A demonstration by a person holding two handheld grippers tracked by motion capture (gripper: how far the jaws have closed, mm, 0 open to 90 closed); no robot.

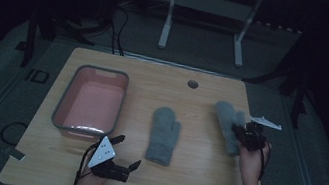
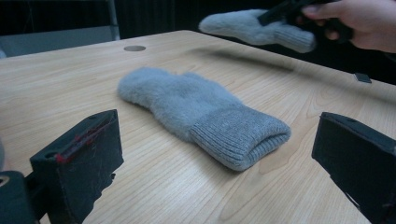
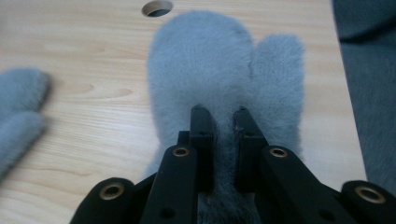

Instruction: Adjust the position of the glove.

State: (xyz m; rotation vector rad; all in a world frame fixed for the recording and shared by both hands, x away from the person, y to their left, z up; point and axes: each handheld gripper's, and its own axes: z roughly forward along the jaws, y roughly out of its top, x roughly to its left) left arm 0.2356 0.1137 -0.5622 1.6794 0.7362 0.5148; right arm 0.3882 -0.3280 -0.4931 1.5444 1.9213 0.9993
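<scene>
While the right hand-held gripper [image 1: 242, 132] pinches the cuff end of one grey mitten [image 1: 229, 123], its jaws drawn close together on the fleece with a tuft of it squeezed between them, the second mitten [image 1: 164, 134] lies flat on the bench [image 1: 198, 179] as the landmark for everything else. Relative to that lying mitten, the held mitten is off to its right and a little farther from the person, and in the left gripper view it reads as raised above the wood with a shadow beneath it [image 2: 261, 29]. Its long axis runs from the pinched cuff away from the person, fingertip end and thumb pointing toward the round hole [image 1: 192, 84] in the bench top. The pink bin [image 1: 91, 102] sits to the left of the lying mitten, so the held mitten would have to pass over or around the lying one to reach it, if the bin is the goal, which is a judgement only. The left hand-held gripper [image 1: 127, 153] rests near the front left of the lying mitten, jaws spread wide and pinching nothing, its open gap facing that mitten's ribbed cuff [image 2: 243, 135]. The left hand is clearly the nearer one to the lying mitten; the right is occupied.
</scene>
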